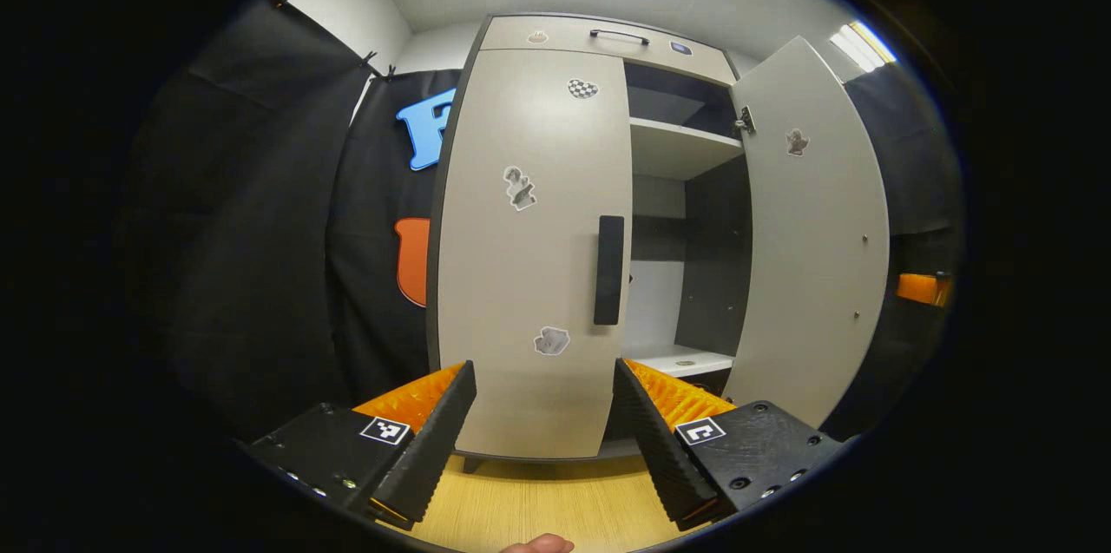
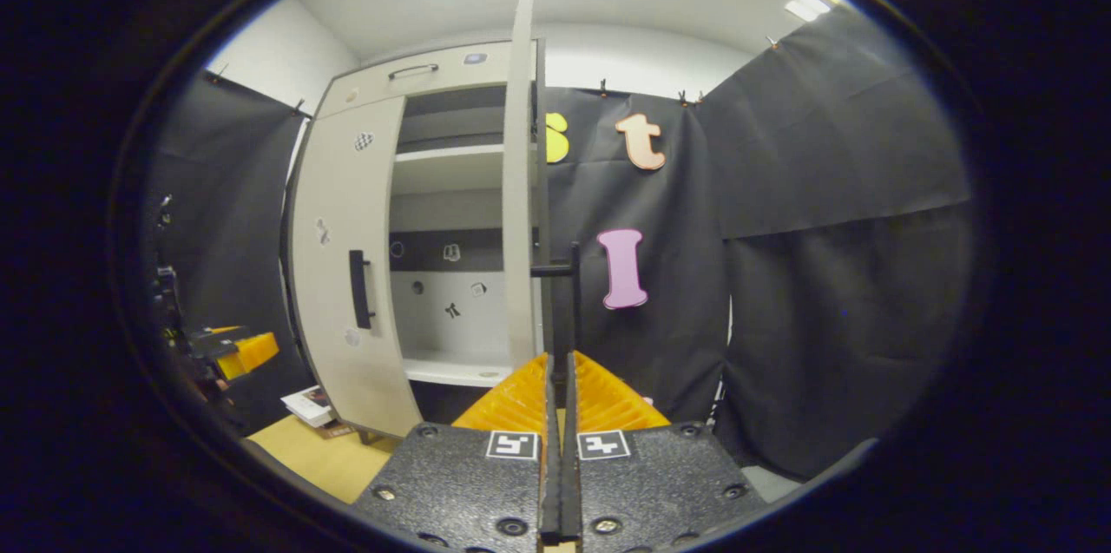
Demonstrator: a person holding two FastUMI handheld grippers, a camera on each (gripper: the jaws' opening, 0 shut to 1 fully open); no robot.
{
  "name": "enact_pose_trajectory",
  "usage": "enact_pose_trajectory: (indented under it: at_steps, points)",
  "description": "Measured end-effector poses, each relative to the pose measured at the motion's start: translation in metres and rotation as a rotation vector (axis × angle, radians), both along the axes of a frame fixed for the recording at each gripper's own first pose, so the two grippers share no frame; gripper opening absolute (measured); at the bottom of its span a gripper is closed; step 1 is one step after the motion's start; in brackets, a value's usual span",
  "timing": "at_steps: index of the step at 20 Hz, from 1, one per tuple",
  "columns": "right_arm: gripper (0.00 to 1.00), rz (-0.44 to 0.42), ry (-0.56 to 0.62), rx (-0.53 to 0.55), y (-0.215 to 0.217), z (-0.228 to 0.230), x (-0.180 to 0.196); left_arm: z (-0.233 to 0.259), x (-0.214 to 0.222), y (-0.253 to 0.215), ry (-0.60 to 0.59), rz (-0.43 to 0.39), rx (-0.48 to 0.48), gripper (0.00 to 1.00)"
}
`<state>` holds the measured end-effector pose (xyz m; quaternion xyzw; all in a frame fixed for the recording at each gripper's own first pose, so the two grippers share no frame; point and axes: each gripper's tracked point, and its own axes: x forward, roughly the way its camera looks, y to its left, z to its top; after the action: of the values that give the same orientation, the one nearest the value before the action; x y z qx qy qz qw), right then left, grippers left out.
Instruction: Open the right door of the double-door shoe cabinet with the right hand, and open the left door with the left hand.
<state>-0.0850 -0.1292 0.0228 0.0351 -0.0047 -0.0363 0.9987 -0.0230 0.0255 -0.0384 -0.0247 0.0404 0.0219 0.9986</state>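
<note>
- The left gripper [image 1: 544, 379] has its jaws released and wide, and it faces the left door [image 1: 529, 249], not touching it; I judge this is so that it can take the handle [image 1: 609, 270].
- The left door is closed; the shelves [image 1: 681, 145] show beside it.
- The right door [image 2: 521, 188] stands open, edge-on.
- The right gripper [image 2: 555, 379] has its jaws clenched on the right door's handle [image 2: 564, 275], holding the door open.

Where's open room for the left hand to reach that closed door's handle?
Bare air lies between the left gripper and the left door; its handle hangs free beside the open compartment. The right door stands swung aside. The right gripper sits tight against that door's handle.
</note>
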Motion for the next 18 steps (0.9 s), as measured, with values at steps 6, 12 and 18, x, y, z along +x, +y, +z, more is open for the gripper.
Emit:
enact_pose_trajectory:
  at_steps: [6, 12, 18]
  points:
    - [0.04, 0.084, 0.064, -0.076, 0.062, -0.024, 0.027, 0.007, -0.009, -0.01, -0.012, -0.012, -0.007, 0.95]
    - [0.4, 0.091, 0.043, -0.119, 0.088, -0.036, 0.057, 0.013, -0.02, -0.006, -0.025, 0.013, 0.026, 0.95]
    - [0.74, 0.114, 0.073, -0.038, 0.094, -0.053, 0.07, 0.017, -0.017, -0.016, -0.032, -0.028, 0.003, 0.95]
